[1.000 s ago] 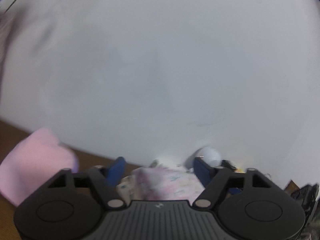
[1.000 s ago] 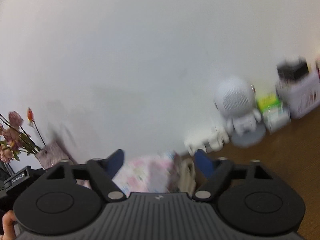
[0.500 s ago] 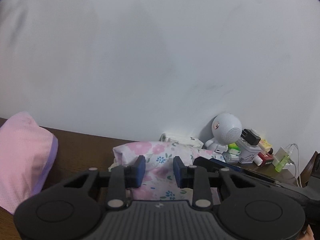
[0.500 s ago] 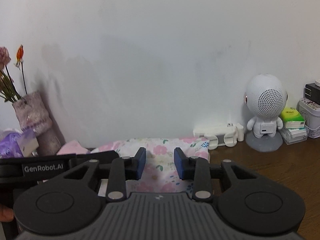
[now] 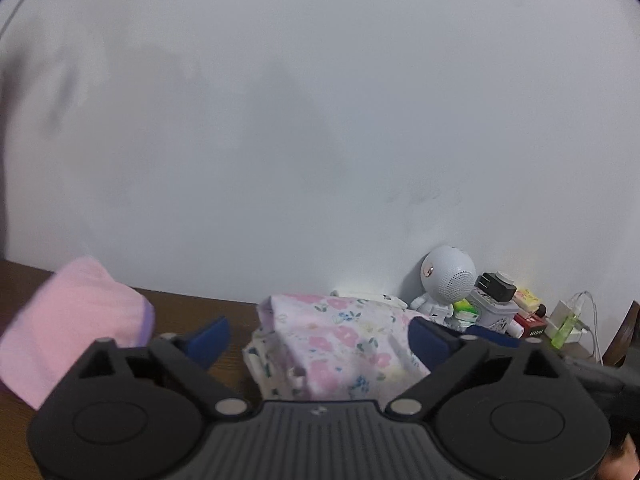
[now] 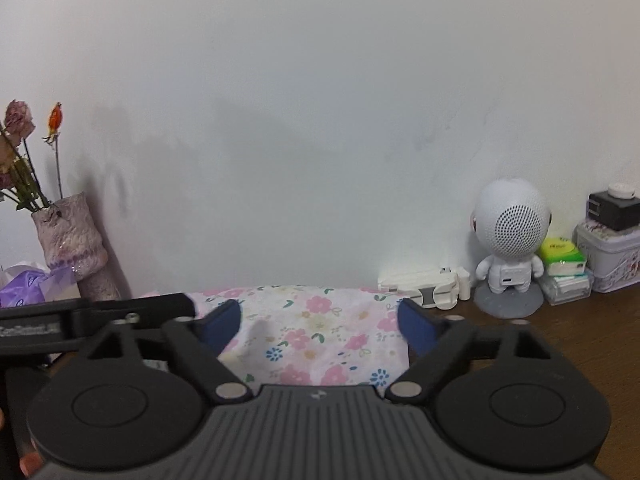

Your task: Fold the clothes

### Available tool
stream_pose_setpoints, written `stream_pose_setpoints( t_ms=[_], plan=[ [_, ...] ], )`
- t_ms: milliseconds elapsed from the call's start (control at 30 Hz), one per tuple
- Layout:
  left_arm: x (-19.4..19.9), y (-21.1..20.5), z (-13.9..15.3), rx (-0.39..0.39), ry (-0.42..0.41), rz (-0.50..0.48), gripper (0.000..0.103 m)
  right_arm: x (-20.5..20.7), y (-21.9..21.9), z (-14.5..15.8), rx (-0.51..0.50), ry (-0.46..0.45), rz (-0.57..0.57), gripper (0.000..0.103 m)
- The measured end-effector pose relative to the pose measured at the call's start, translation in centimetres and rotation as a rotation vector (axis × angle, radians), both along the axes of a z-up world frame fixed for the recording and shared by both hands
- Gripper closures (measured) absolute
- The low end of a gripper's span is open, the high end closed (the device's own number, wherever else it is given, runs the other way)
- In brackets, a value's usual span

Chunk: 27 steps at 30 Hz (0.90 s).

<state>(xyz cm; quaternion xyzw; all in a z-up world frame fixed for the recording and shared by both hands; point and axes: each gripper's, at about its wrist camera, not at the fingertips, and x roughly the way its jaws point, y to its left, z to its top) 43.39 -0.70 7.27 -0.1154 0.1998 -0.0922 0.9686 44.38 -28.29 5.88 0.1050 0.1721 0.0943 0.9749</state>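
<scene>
We hold two black grippers with blue pads over a dark wooden table (image 6: pixel 592 320) against a white wall. Our left gripper (image 5: pixel 318 338) is opening, its pads spread wide and pressing on nothing, with the folded floral garment (image 5: pixel 336 344) lying on the table between and beyond them. Our right gripper (image 6: pixel 318 322) is opening too, the same floral cloth between its parted pads. A pink garment (image 5: pixel 76 320) lies to the left. A white robot figurine (image 6: pixel 510 236) stands by the wall, and a vase of dried flowers (image 6: pixel 70 236) stands far left.
</scene>
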Motion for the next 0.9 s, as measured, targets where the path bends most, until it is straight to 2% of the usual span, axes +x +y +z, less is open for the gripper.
stream_pose_setpoints(
  t_ms=[100, 133, 300, 600, 900],
  plan=[
    [-1.5, 0.5, 0.1, 0.031, -0.017, 0.028, 0.0, -0.9, 0.6, 0.2, -0.027, -0.007, -0.009, 0.001],
    [-1.9, 0.6, 0.0, 0.045, -0.022, 0.033, 0.0, -1.1, 0.9, 0.3, -0.042, -0.01, -0.019, 0.0],
    [-3.4, 0.4, -0.8, 0.087, -0.005, 0.048, 0.0, -2.5, 1.4, 0.1, -0.036, -0.006, -0.019, 0.0],
    [-6.8, 0.3, -1.9, 0.108, 0.019, 0.068, 0.0, -5.7, 2.4, -0.9, -0.038, 0.03, -0.029, 0.0],
    [-11.0, 1.0, -2.8, 0.087, 0.05, 0.084, 0.0, -9.7, 3.2, -1.5, -0.04, 0.055, -0.026, 0.0]
  ],
)
